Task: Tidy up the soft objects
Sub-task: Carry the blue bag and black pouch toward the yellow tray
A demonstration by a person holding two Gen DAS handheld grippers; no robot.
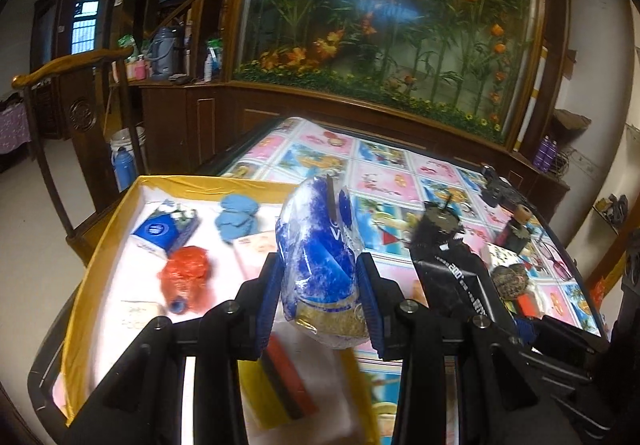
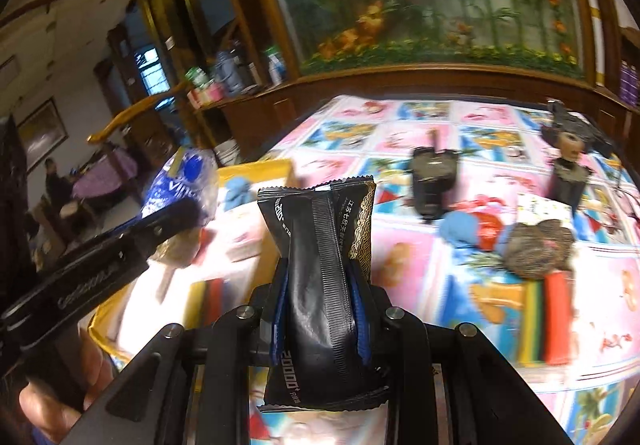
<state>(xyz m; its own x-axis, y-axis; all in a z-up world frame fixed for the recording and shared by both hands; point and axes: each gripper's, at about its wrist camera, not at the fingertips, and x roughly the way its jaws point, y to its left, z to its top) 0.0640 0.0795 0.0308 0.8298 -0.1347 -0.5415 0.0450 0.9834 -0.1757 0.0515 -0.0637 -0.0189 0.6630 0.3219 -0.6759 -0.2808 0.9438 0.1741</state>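
Right between the blue pads of the left claw [image 1: 320,285] sat a blue-and-white plastic pack [image 1: 318,245], clamped on both sides and standing upright, its top reaching well past the fingertips and its gold-printed bottom hanging below them. The pack hung over the near right edge of a gold-walled box [image 1: 100,241], above the seam where the box met the tabletop [image 2: 420,117] with its pink and blue picture squares. Inside the box, on its pale lining, lay a small blue-and-white packet [image 1: 164,231], a crumpled red bag [image 1: 186,273] just in front of it, and a blue cloth lump [image 1: 236,217] farther back; all of them were well apart from the held pack.

Likewise, the right claw [image 2: 320,305] was closed on a black foil pouch [image 2: 320,265], pinching its middle so that the pouch narrowed there and flared above, with a gold-patterned strip at its upper right. The pouch stood upright over the tabletop, just to the right of the box. Farther right on the tabletop lay a brown knitted bundle [image 2: 536,249], a blue cloth [image 2: 460,229] beside it, and a striped sponge stack [image 2: 548,313] nearer the camera. In the right-wrist view the left claw crossed at the left, with the blue-and-white pack in its tip.
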